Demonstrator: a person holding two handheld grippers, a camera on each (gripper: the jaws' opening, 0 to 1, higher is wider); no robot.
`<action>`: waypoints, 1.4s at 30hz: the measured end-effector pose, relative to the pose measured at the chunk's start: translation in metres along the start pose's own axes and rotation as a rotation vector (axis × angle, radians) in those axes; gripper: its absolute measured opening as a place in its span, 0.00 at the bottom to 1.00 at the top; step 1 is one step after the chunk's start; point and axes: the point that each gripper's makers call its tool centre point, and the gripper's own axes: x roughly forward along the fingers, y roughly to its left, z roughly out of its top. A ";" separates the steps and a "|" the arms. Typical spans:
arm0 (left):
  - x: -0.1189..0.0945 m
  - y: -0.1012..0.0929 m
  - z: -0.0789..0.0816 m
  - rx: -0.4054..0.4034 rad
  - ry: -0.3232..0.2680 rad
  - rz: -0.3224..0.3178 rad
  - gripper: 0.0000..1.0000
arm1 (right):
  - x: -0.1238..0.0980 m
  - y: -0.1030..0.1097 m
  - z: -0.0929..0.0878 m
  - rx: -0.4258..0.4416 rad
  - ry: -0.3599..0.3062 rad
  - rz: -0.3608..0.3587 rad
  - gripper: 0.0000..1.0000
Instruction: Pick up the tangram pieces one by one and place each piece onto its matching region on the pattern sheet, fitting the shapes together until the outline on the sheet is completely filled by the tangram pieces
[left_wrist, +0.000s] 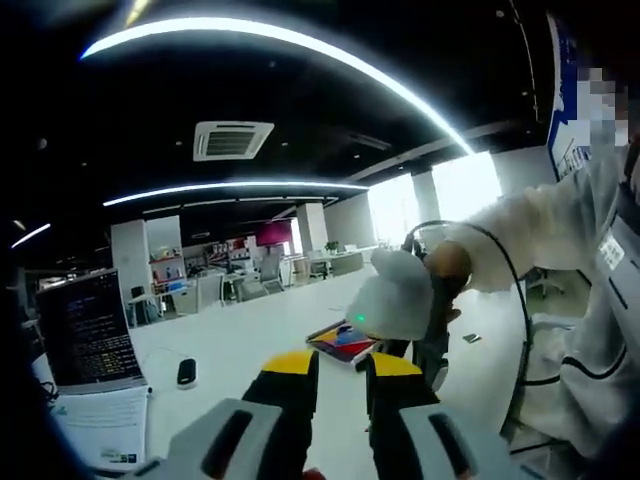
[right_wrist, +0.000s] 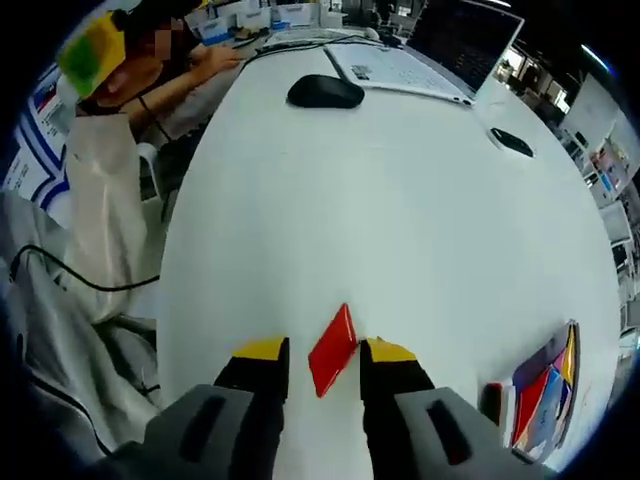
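In the right gripper view a red tangram piece (right_wrist: 333, 350) stands on its edge between the two yellow-tipped jaws of the right gripper (right_wrist: 325, 352); it is flat, glossy and tilted, with its upper corner leaning to the right. The jaws stand at a narrow gap on both sides of it, but I cannot tell if they really touch it or press it. Below it is the white surface (right_wrist: 400, 200). Near the right rim of this view the pattern sheet (right_wrist: 545, 392) lies on the surface, with several coloured pieces on it in red, blue, yellow and purple; it is well apart from the red piece. Far up the surface lie a black mouse (right_wrist: 325, 92), a laptop (right_wrist: 430, 50) and a small dark object (right_wrist: 512, 142). In the left gripper view the left gripper (left_wrist: 341, 365) is raised above the surface and looks along it, its jaws slightly apart with nothing between them. Ahead of it the same sheet with coloured pieces shows, partly hidden by the other gripper, which a person in a light sleeve (left_wrist: 540, 240) holds. An open laptop with dark screen is at the left.
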 end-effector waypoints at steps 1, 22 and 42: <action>0.000 0.000 0.000 0.001 -0.001 0.001 0.21 | -0.001 -0.004 -0.003 0.016 0.007 -0.020 0.17; 0.003 0.000 -0.003 -0.008 0.008 -0.008 0.21 | -0.054 -0.078 -0.093 0.165 0.092 -0.034 0.16; 0.007 -0.004 0.002 -0.011 -0.005 -0.034 0.21 | -0.147 -0.216 -0.143 0.248 0.142 -0.320 0.16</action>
